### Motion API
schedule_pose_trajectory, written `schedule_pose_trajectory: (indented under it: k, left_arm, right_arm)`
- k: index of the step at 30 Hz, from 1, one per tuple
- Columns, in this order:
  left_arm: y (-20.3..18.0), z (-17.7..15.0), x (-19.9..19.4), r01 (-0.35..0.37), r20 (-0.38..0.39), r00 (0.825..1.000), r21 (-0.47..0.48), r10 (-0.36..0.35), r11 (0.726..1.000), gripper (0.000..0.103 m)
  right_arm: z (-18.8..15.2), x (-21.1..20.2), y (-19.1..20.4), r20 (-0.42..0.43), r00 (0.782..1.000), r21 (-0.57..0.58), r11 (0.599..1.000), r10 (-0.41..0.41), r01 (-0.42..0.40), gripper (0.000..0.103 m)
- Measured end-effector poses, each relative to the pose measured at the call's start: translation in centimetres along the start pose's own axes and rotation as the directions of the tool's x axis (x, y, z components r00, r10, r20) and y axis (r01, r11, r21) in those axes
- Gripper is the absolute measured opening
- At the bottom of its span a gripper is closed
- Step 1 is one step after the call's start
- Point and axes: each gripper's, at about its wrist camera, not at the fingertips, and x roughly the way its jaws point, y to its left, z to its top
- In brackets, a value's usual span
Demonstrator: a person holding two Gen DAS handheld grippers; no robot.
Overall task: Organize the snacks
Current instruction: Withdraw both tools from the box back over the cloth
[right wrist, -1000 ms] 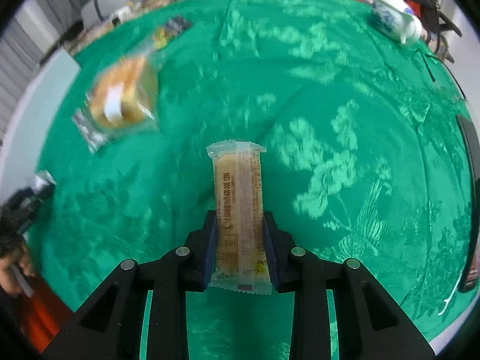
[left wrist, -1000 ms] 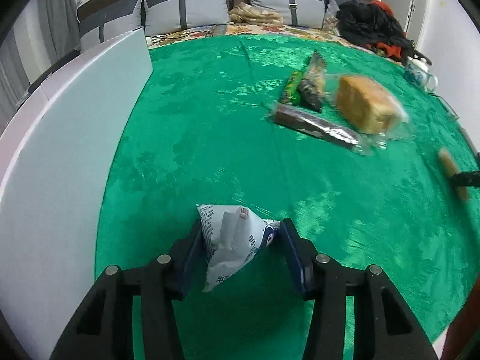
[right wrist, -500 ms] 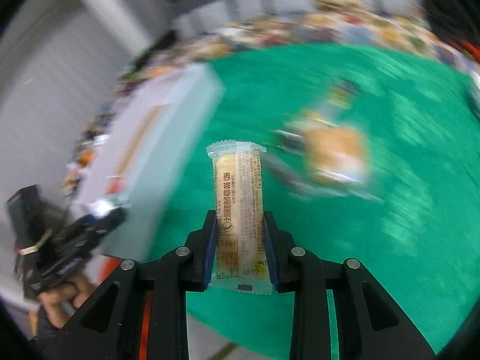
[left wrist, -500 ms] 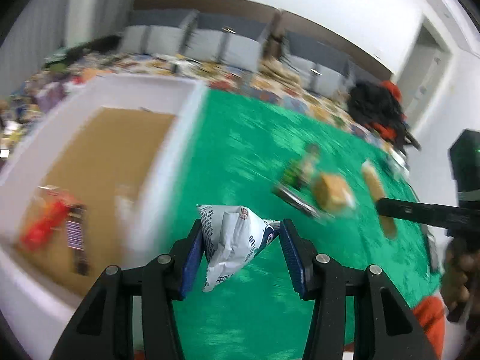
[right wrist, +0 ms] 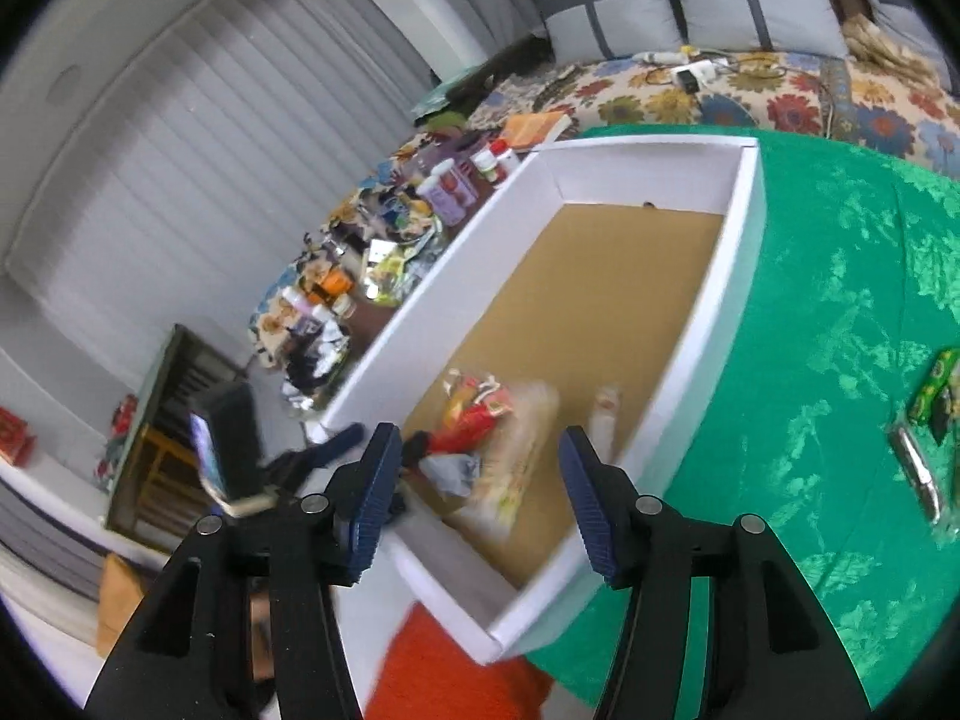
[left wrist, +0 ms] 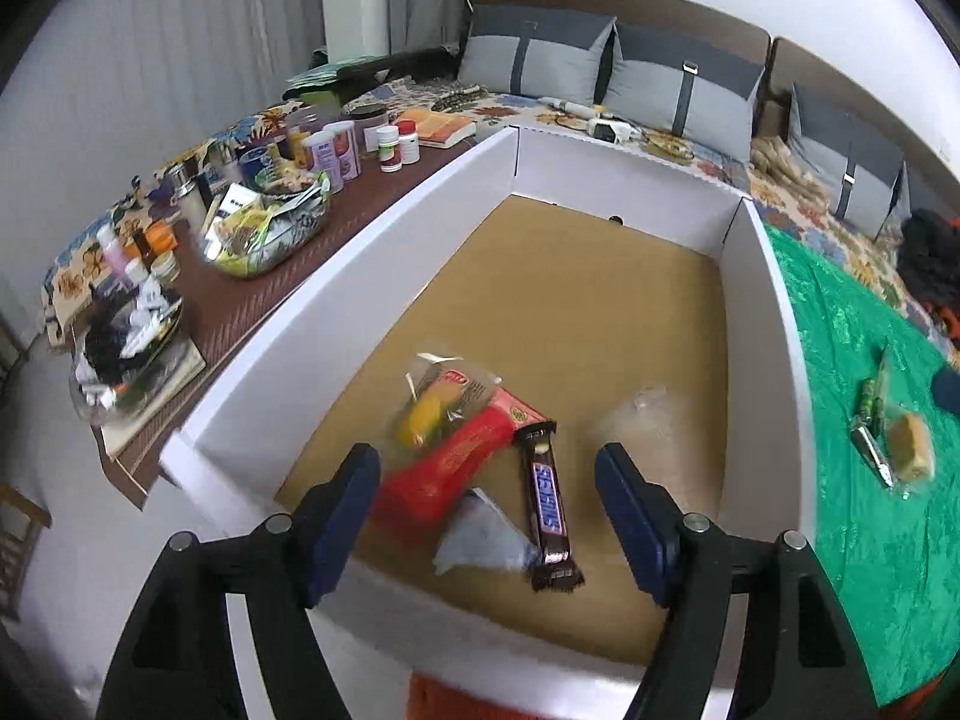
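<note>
Here both tools hang over the near end of the white box (left wrist: 774,324), a long tray with low white walls and a brown cardboard floor. The left hand-held gripper (left wrist: 487,516) has its jaws spread wide with nothing between them; the right hand-held gripper (right wrist: 477,495) is likewise wide and empty.

The snacks lie bunched at the near end of the floor: a red packet (left wrist: 447,468), a clear bag with yellow contents (left wrist: 438,402) just behind it, a Snickers bar (left wrist: 549,507) lengthwise beside the red packet, a pale blurred pouch (left wrist: 480,540) touching the bar's near end, and a blurred clear wrapper (left wrist: 651,414) apart toward the right wall. The far half of the box floor is bare cardboard.

To the right of the box a green cloth (left wrist: 864,480) covers the bed, carrying a wrapped cake piece (left wrist: 909,447) and 2 slim dark and green packets (left wrist: 870,408) near it. Left of the box stands a brown counter (left wrist: 240,300) crowded with jars, bottles and a bowl. Grey cushions (left wrist: 678,84) line the back, above a flowered sheet.
</note>
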Motion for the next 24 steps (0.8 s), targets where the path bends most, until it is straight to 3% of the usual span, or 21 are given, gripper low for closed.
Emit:
schedule_pose_trajectory:
  k: [1,3,5,8,10,11,12,13,15,16,18,22,24]
  left_arm:
    - [-0.1,-0.7,-0.4,0.015,0.011,1.000,-0.003,-0.015,1.000,0.079]
    - [-1.2,-1.9,-1.7,0.046,0.036,0.998,0.016,-0.046,0.999,0.079]
    - [-3.6,-2.8,-3.0,0.104,0.049,0.993,0.051,-0.106,0.993,0.081]
    - [-8.1,-4.1,-4.8,0.228,0.050,0.971,0.114,-0.235,0.967,0.088]
    - [-11.9,-5.1,-5.8,0.300,0.046,0.949,0.166,-0.311,0.940,0.096]
    - [-13.6,-5.5,-5.9,0.329,0.040,0.939,0.185,-0.341,0.926,0.102]
    - [-15.5,-6.0,-5.8,0.359,0.029,0.928,0.204,-0.372,0.911,0.103]
    - [-17.8,-6.5,-5.2,0.379,0.002,0.921,0.226,-0.389,0.897,0.103]
    - [-21.9,-7.5,-3.4,0.386,-0.061,0.921,0.268,-0.384,0.883,0.103]
    - [-23.1,-7.8,-2.7,0.385,-0.075,0.922,0.281,-0.380,0.879,0.103]
    - [-26.0,-8.5,-0.4,0.374,-0.105,0.927,0.305,-0.360,0.876,0.103]
    - [-30.1,-9.1,4.1,0.322,-0.123,0.946,0.320,-0.299,0.891,0.103]
    - [-31.4,-8.9,5.7,0.312,-0.120,0.950,0.319,-0.288,0.895,0.102]
  right_arm:
    - [-0.7,-0.2,-0.5,0.002,1.000,-0.018,0.999,-0.026,0.026,0.063]
    - [-3.5,-1.2,-3.3,0.019,0.988,-0.083,0.984,-0.154,0.155,0.064]
    - [-7.0,-2.8,-6.6,0.046,0.955,-0.128,0.946,-0.294,0.297,0.064]
    - [-13.4,-7.2,-13.2,0.095,0.862,-0.075,0.860,-0.498,0.505,0.064]
    - [-17.1,-10.7,-18.3,0.093,0.775,0.013,0.779,-0.625,0.626,0.064]
    - [-18.2,-11.9,-20.1,0.077,0.743,0.045,0.746,-0.665,0.664,0.064]
    - [-19.3,-13.4,-22.4,0.048,0.704,0.087,0.705,-0.709,0.704,0.064]
    - [-19.9,-14.4,-24.0,0.031,0.679,0.122,0.677,-0.734,0.726,0.064]
    - [-20.9,-16.9,-27.4,0.001,0.616,0.196,0.604,-0.788,0.772,0.064]
    - [-21.1,-17.7,-28.5,-0.009,0.596,0.218,0.580,-0.803,0.785,0.066]
    - [-21.1,-18.8,-30.6,-0.029,0.569,0.266,0.542,-0.822,0.797,0.071]
    - [-21.1,-20.2,-34.4,-0.058,0.550,0.359,0.496,-0.833,0.790,0.071]
    - [-20.7,-20.8,-35.5,-0.048,0.552,0.401,0.490,-0.832,0.774,0.074]
